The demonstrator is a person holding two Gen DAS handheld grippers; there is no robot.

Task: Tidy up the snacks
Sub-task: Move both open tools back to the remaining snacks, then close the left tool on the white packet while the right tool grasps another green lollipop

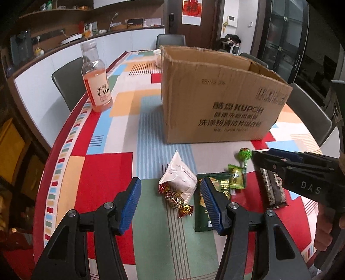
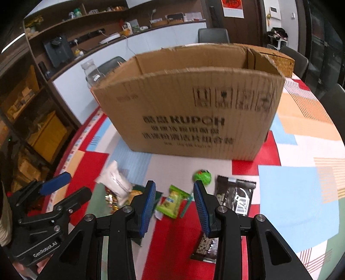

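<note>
Snacks point(image 2: 172, 201) lie loose on the table point(image 2: 286, 193) just before the open box point(image 2: 189, 112), both grippers point(image 1: 170, 203) point(image 2: 174, 201) gaping empty; I'd lower the right squarely over the green packet before squeezing.

A home dining room. The worktop point(image 1: 103, 172) is a dining table under a bright patchwork-print cloth, ringed by grey upholstered chairs point(image 1: 69, 84). A long white sideboard point(image 1: 120, 45) behind it carries household clutter beneath wooden wall shelves point(image 2: 71, 19). A red paper door decoration point(image 1: 190, 9) hangs on a dark wooden door, with a light switch panel point(image 1: 231, 21) nearby.
</note>
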